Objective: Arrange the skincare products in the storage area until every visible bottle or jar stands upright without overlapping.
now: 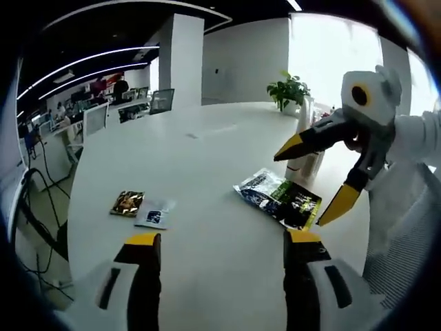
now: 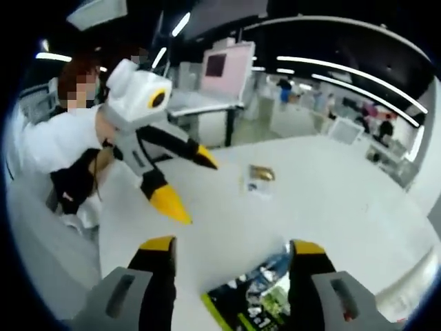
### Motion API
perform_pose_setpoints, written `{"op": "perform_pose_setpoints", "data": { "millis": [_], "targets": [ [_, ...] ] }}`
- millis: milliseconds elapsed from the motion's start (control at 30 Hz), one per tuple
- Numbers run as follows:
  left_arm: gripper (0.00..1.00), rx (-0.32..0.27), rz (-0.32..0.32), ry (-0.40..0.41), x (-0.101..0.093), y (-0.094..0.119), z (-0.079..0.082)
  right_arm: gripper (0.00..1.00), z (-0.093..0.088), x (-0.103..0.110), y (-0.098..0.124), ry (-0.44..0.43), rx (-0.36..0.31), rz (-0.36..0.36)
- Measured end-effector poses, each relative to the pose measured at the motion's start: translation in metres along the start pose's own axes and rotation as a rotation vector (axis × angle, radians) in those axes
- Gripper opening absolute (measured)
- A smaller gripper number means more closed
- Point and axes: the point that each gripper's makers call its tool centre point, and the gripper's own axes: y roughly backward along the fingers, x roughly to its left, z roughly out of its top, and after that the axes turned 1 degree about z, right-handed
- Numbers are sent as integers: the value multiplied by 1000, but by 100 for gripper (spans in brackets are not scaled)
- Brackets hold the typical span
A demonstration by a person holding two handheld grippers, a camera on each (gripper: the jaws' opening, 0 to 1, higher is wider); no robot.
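Observation:
My left gripper [image 1: 222, 238] stands open over the white table [image 1: 207, 158], with nothing between its yellow-tipped jaws. My right gripper [image 1: 303, 187] comes in from the right, open too, hanging above a black-and-green sachet [image 1: 298, 204] and a blue-and-white sachet [image 1: 258, 186] that lie flat and overlap. Behind them stands a white upright container [image 1: 306, 164], partly hidden by that gripper. In the right gripper view my right gripper [image 2: 233, 245] is open above the same sachets [image 2: 251, 300]. The left gripper [image 2: 198, 191] hovers open at the upper left.
A small brown packet [image 1: 127, 203] and a white-and-blue packet [image 1: 153, 214] lie flat on the left; they appear again as packets [image 2: 260, 176] farther out. A potted plant [image 1: 288, 89] stands at the table's far edge. A person in a white sleeve [image 2: 62, 141] holds the grippers. Desks and monitors stand beyond.

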Motion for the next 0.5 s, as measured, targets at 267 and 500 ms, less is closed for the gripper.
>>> {"op": "perform_pose_setpoints", "data": {
  "millis": [267, 500],
  "targets": [
    [68, 6, 0, 24, 13, -5, -2, 65, 16, -4, -11, -8, -14, 4],
    [68, 14, -3, 59, 23, -12, -5, 65, 23, -12, -22, -26, -14, 6]
  ]
}}
